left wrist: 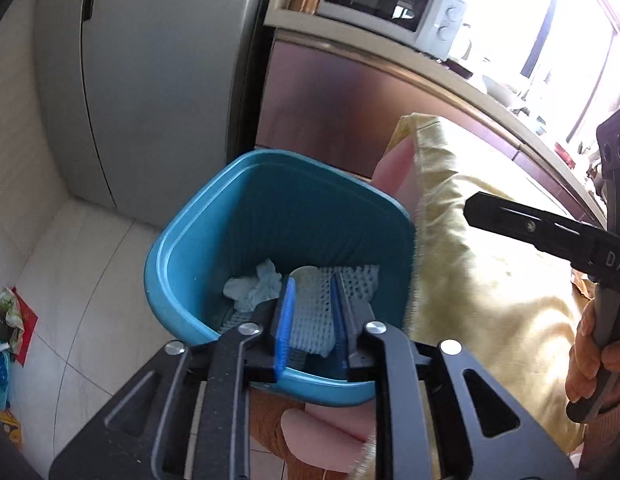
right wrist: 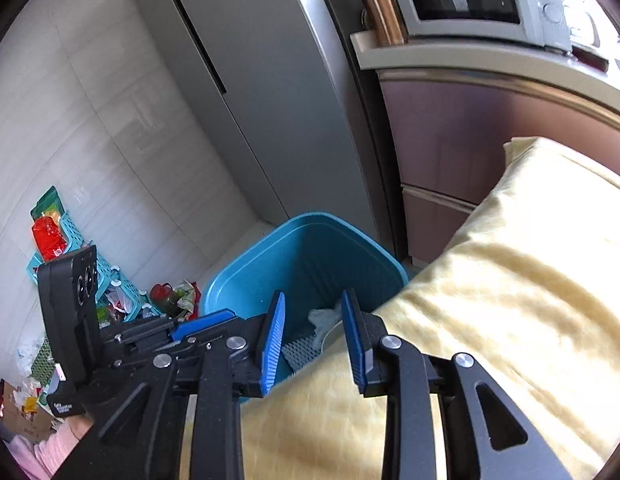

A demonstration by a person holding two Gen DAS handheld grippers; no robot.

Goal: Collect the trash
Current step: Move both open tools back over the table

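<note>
Two grippers are held over a blue bin [left wrist: 270, 216], which fills the middle of the left wrist view. At least three pieces of trash are seen on its floor: a crumpled tissue [left wrist: 254, 286], a white foam net [left wrist: 329, 300] and a pale flat piece [left wrist: 306, 271] behind it. In that view the left gripper [left wrist: 311, 320], at the lower centre, has its jaws parted over the bin. The net appears between the blue pads, but whether it is pressed or lies loose below them cannot be told. In the right wrist view the right gripper [right wrist: 313, 340], at the lower centre, stands with jaws released and nothing between them, above the bin's near rim and the edge of a yellow cloth [right wrist: 509, 280] that spreads across the lower right.

Several drops into the bin are judged done. More is judged left: at the left edge of the right wrist view, wrappers and a red bag [right wrist: 50, 236] are heaped on and around a teal basket [right wrist: 106, 280] on the floor, well apart from the bin. Whether those count as trash cannot be settled.
</note>
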